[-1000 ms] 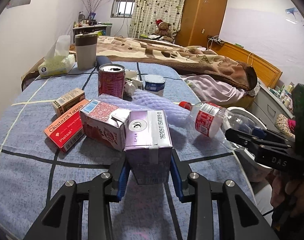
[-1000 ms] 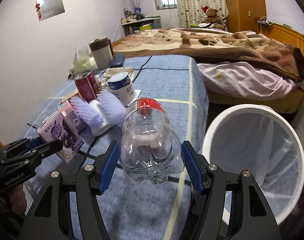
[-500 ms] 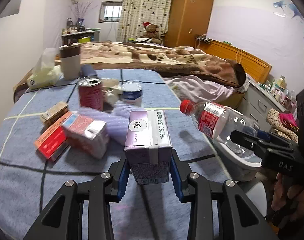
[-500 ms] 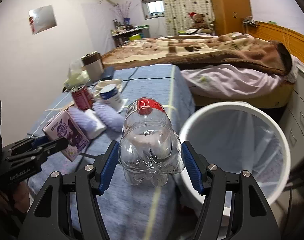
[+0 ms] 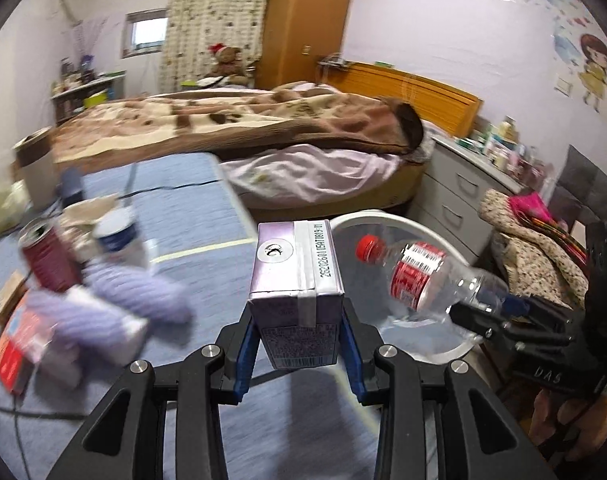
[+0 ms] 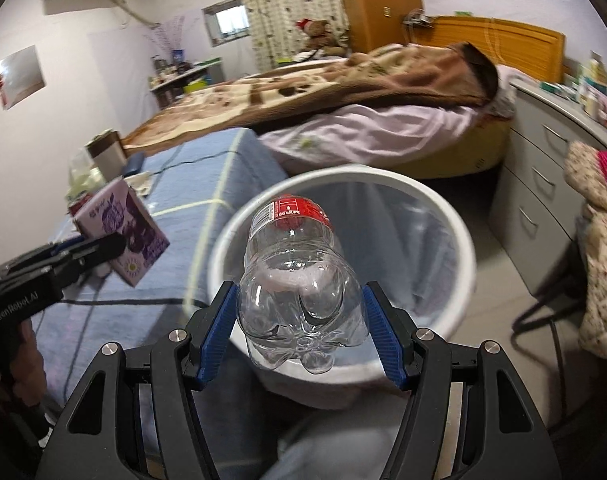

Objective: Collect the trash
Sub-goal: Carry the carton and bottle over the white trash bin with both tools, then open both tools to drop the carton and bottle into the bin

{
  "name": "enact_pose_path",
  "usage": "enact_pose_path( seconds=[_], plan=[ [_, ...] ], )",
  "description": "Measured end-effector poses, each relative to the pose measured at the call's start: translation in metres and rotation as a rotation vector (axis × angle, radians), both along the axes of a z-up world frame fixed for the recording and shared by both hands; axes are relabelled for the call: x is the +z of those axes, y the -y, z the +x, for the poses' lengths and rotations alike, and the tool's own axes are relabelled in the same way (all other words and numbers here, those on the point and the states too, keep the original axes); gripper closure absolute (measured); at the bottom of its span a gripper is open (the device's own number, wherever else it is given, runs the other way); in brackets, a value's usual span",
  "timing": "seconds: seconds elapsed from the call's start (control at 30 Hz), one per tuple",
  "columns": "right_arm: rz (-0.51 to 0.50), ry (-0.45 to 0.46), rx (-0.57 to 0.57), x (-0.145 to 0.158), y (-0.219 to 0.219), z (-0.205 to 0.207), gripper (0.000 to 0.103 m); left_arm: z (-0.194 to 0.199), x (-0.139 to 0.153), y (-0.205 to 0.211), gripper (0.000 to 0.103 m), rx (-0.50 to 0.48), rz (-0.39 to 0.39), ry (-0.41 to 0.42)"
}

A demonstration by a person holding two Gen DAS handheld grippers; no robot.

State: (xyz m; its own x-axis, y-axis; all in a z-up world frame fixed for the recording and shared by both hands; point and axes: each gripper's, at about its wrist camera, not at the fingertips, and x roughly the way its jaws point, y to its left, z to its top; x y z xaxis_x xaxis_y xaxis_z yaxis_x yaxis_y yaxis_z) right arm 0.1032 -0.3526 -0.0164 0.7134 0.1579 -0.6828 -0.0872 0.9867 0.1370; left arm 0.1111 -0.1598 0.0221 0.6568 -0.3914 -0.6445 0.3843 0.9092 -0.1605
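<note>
Over the white bin (image 6: 459, 240) hangs the clear bottle (image 6: 299, 280), squeezed tight in the right claw (image 6: 299, 312), but not dropped yet. Beside it the left claw (image 5: 299, 336) is clamped on the purple carton (image 5: 295, 276), just short of the bin's rim. So two bits of trash are almost in. Back on the blue tabletop (image 5: 183, 208) a red can (image 5: 47, 260), a white cup (image 5: 119, 236), purple foam (image 5: 135, 292) and boxes wait

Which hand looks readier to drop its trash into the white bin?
Right, probably. The right gripper holds the clear bottle in front of the white bin's open mouth. The left gripper holds the purple carton beside the rim, over the blue bedspread.
</note>
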Motion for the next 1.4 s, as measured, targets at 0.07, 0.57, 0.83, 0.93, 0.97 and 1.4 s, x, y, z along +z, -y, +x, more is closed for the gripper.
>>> enact_pose_path(
  seconds=[0.07, 0.57, 0.83, 0.93, 0.97, 1.4],
  plan=[
    [-0.001, -0.013, -0.016, -0.002, 0.007, -0.001, 0.038, 0.005, -0.001, 0.016, 0.065, -0.032, -0.002, -0.002],
    [-0.005, -0.030, -0.029, -0.007, 0.027, -0.002, 0.037, 0.038, -0.031, 0.072, 0.063, -0.132, -0.004, -0.106],
    [0.013, 0.003, -0.050, 0.001, 0.031, -0.007, 0.035, 0.037, -0.030, 0.061, 0.051, -0.112, -0.024, -0.101],
    [0.021, 0.022, -0.025, 0.005, 0.024, -0.008, 0.033, 0.035, -0.029, 0.053, 0.051, -0.099, -0.034, -0.106],
    [0.019, 0.029, -0.015, 0.006, 0.020, -0.008, 0.030, 0.033, -0.028, 0.049, 0.051, -0.092, -0.037, -0.105],
    [0.058, 0.007, 0.116, 0.005, -0.026, -0.006, 0.030, -0.001, -0.023, -0.025, 0.051, 0.065, -0.040, -0.100]
  ],
)
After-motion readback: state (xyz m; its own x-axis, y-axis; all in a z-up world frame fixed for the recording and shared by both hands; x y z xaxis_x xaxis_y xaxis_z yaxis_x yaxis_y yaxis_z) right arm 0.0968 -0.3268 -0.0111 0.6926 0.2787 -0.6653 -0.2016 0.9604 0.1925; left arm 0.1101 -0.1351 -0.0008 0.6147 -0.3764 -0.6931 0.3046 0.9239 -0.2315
